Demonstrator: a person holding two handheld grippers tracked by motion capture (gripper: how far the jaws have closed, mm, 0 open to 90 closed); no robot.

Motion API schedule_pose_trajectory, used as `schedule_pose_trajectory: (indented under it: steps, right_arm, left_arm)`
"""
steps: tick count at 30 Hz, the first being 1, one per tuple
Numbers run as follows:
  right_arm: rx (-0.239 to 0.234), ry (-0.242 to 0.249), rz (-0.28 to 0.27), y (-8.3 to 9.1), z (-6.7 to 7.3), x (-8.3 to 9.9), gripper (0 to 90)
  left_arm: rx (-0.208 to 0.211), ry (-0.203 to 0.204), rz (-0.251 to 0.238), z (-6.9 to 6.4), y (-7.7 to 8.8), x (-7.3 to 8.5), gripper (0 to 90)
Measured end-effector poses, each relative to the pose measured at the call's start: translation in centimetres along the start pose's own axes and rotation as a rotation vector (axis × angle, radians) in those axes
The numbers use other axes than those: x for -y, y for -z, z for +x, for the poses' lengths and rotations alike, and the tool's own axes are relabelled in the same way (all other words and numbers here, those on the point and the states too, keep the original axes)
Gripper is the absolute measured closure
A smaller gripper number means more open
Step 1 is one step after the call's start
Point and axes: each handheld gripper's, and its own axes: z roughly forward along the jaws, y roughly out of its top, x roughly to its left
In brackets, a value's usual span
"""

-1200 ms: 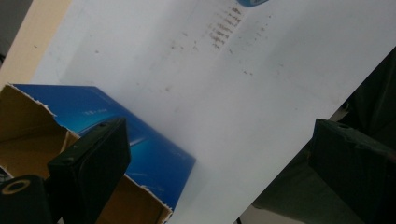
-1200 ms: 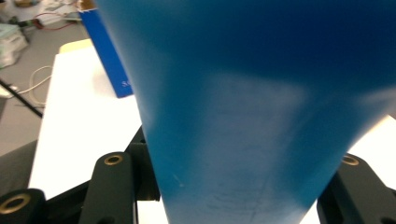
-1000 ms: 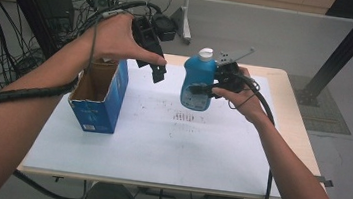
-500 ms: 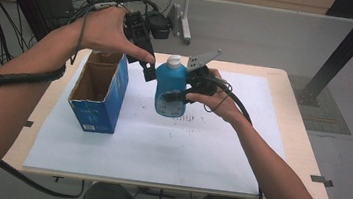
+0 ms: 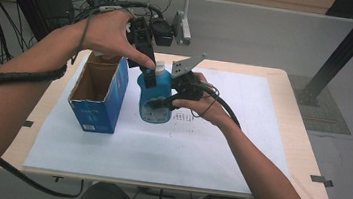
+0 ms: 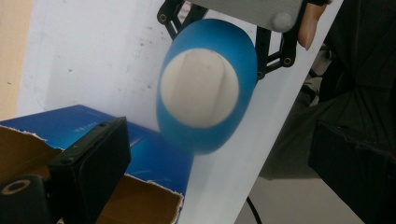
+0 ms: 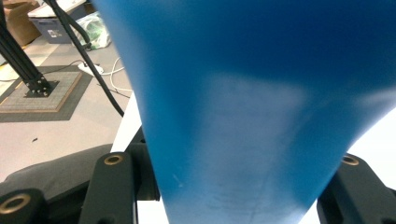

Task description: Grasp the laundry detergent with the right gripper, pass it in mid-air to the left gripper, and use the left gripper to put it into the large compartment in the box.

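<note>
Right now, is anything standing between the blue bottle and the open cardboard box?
Nothing visible. The right gripper holds the blue bottle just right of the open blue box, with bare paper between them. The left gripper hovers by the white cap, not in the gap.

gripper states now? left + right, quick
Left gripper: open, jaws apart above the blue bottle's white cap, holding nothing.
Right gripper: closed on the blue bottle, gripping its body beside the open blue box.

Blue bottle point(image 5: 154, 97) with white cap point(image 5: 159, 68); blue box point(image 5: 98, 93), brown inside; white paper point(image 5: 159, 148).
</note>
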Motion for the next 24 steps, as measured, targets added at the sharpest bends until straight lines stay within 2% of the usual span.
schedule_pose_trajectory:
  steps: [9,12,24]
  right_arm:
    - [-0.025,0.026,-0.004,-0.6,0.6,-0.2,43.7]
    - [-0.032,0.028,-0.01,-0.6,0.7,-0.2,43.7]
    - [-0.043,0.045,-0.014,-0.3,0.9,-0.4,43.7]
  left_arm:
    - [0.03,-0.015,0.008,0.2,-0.6,-0.3,6.3]
    - [0.041,-0.032,0.007,0.1,-0.9,-0.5,6.1]
    - [0.049,-0.051,0.017,0.0,-1.6,-0.9,6.2]
